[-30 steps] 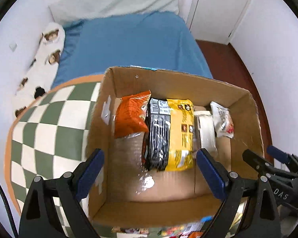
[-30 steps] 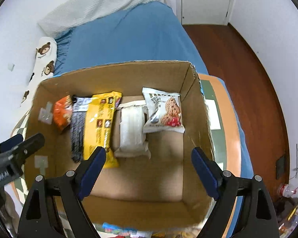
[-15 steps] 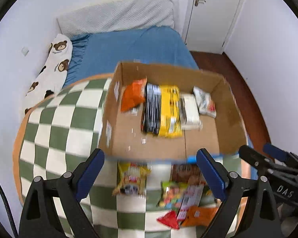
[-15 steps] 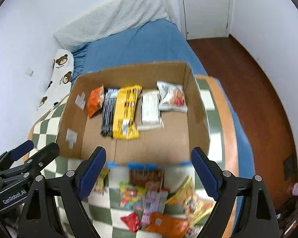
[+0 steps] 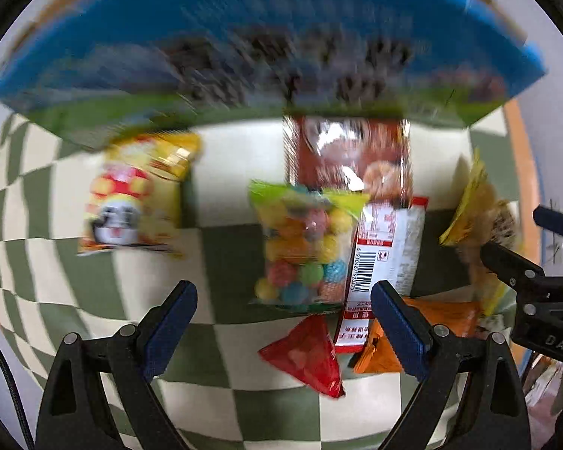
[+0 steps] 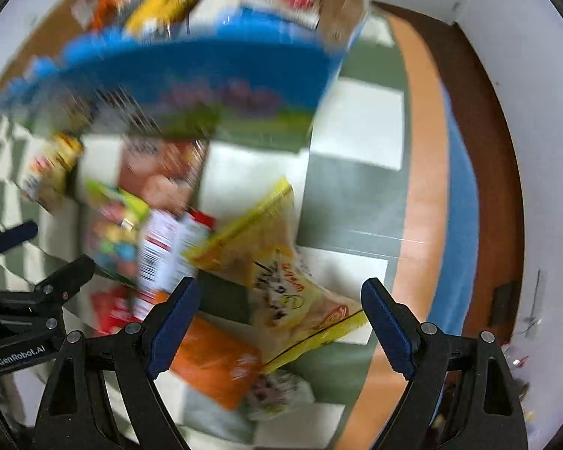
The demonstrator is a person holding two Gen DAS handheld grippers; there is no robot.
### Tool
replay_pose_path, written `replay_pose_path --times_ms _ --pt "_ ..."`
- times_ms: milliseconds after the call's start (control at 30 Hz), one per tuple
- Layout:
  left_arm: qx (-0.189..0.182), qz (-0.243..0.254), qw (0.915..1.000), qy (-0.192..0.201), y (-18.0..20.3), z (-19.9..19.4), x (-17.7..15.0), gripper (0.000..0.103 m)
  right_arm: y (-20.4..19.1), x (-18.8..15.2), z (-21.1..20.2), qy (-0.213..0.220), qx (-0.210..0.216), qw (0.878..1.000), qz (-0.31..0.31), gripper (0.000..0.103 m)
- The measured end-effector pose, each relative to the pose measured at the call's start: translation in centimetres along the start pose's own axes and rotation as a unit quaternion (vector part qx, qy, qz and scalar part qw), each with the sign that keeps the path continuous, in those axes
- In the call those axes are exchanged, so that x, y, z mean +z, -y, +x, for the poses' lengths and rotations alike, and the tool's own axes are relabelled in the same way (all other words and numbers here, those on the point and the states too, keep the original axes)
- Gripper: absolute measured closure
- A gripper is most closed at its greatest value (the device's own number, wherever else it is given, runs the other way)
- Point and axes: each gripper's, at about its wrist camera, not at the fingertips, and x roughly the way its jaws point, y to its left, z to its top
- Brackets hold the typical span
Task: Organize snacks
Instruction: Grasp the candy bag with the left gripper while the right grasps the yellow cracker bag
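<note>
Several loose snack packets lie on the green-and-white checkered table (image 5: 229, 232) in front of the cardboard box (image 5: 266, 37), whose blue printed front wall fills the top of both views. My left gripper (image 5: 283, 322) is open and empty, low over a bag of coloured candy balls (image 5: 304, 247) and a red-white packet (image 5: 386, 255). A yellow cartoon packet (image 5: 131, 202) lies to the left; a small red packet (image 5: 307, 356) is near the fingers. My right gripper (image 6: 279, 318) is open and empty above a yellow chip bag (image 6: 281, 262) and an orange packet (image 6: 217, 363).
A brown cookie packet (image 5: 349, 157) lies against the box front. Snacks sit inside the box (image 6: 176, 0). The table's orange rim (image 6: 424, 195) and the blue bed edge (image 6: 461, 195) run down the right, with wooden floor (image 6: 495, 157) beyond. Both views are motion-blurred.
Both grippers have pulled back from over the box and dropped low toward the loose packets in front of it. Both stay open and empty.
</note>
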Motion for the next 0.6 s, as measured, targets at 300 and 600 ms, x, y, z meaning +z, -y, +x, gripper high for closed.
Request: replay_pose_path --times_ms 300,600 --pt "0.010 -0.002 0.9997 -0.021 1.9 3.5 1.6 0.008 5.3 -1.2 4.3 -0.041 0.082 0.982 0.166 0.052" --pt "-0.021 -0.029 0.9992 -0.017 1.4 2.8 2.9 0.053 5.4 -1.3 2.8 -0.017 0.064 0.986 0.155 0.027"
